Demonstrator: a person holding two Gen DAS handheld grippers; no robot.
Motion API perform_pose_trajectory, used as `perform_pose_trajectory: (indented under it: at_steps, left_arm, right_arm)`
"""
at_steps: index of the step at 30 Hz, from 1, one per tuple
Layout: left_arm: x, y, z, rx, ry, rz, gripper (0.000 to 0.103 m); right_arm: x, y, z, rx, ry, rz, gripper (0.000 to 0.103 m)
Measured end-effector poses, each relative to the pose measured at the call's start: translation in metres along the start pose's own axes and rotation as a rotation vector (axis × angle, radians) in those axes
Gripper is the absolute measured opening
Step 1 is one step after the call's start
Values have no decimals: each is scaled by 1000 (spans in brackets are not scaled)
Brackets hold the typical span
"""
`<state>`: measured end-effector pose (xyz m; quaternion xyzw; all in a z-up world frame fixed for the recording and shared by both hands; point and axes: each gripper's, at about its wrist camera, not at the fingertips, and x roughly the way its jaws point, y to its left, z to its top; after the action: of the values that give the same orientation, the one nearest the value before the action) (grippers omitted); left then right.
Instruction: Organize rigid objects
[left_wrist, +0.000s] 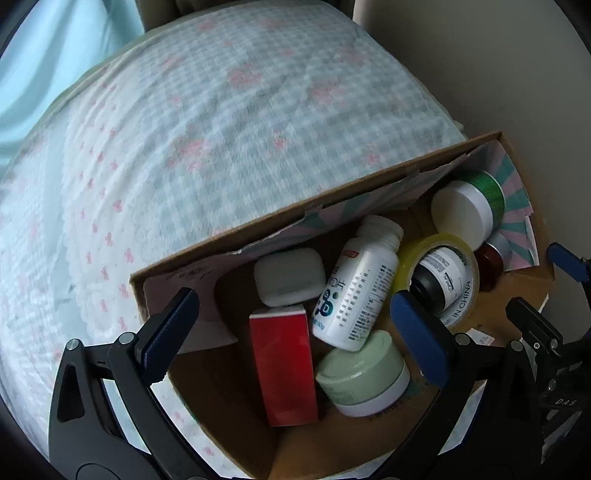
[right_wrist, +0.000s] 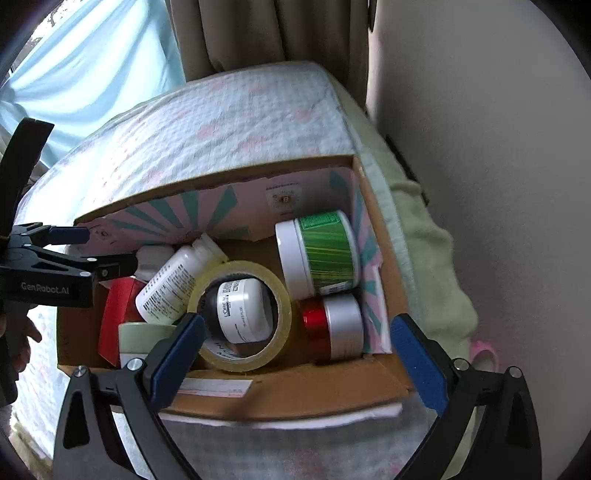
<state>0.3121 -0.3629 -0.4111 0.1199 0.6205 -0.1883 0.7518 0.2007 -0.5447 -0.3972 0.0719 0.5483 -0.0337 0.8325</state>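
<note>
On a bed spread with a pale blue-and-white checked quilt (left_wrist: 229, 122) printed with pink flowers sits an open brown cardboard box (right_wrist: 295, 397) with pink-and-teal patterned inner flaps, set near a cream wall (right_wrist: 480, 147). All the task's things lie inside the box.

Contents, largest first:
- Wide white tub with a green striped label (right_wrist: 319, 253), on its side in the far right corner.
- White plastic pill bottle with printed text (left_wrist: 356, 284), lying tilted, its base resting on the pale green jar.
- Red rectangular carton (left_wrist: 282, 365), lying along the left part of the box floor.
- Roll of clear yellowish packing tape (right_wrist: 240, 314), lying flat, ringed around a small white-and-black cosmetic jar (right_wrist: 242, 308).
- Pale green round jar with a white base (left_wrist: 364, 374), tipped on its side just beside the carton.
- Silver jar with a red metallic cap (right_wrist: 334, 325), on its side beside the tape roll.
- Small white rounded case (left_wrist: 290, 277), touching the carton's far end.

Left gripper (left_wrist: 291, 325): pointing steeply down over the box's left half, blue-padded jaws spread wide, nothing between the pads.

Right gripper (right_wrist: 299, 350): pointing steeply down above the box's near wall, jaws likewise spread wide, gripping nothing.
</note>
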Motion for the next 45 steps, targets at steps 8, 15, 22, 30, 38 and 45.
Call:
perform_pose_trajectory:
  at_steps: [8, 15, 22, 30, 38, 45]
  left_arm:
    - [-30, 1, -9, 0, -31, -6, 103]
    - [-69, 4, -21, 5, -85, -17, 103]
    - [-139, 17, -44, -16, -177, -32, 103]
    - [-278, 67, -99, -108, -361, 18, 103]
    - [-426, 128, -173, -248, -625, 151, 103]
    - [-487, 141, -254, -337, -767, 212, 103]
  right_arm:
    - [-17, 5, -5, 10, -6, 8, 100]
    - [-52, 15, -9, 6, -41, -18, 100]
    - [-105, 42, -12, -13, -68, 0, 100]
    - [-202, 119, -8, -71, -153, 106, 100]
    - [-329, 204, 9, -163, -396, 144, 100]
    - [-390, 247, -8, -189, -527, 148, 100]
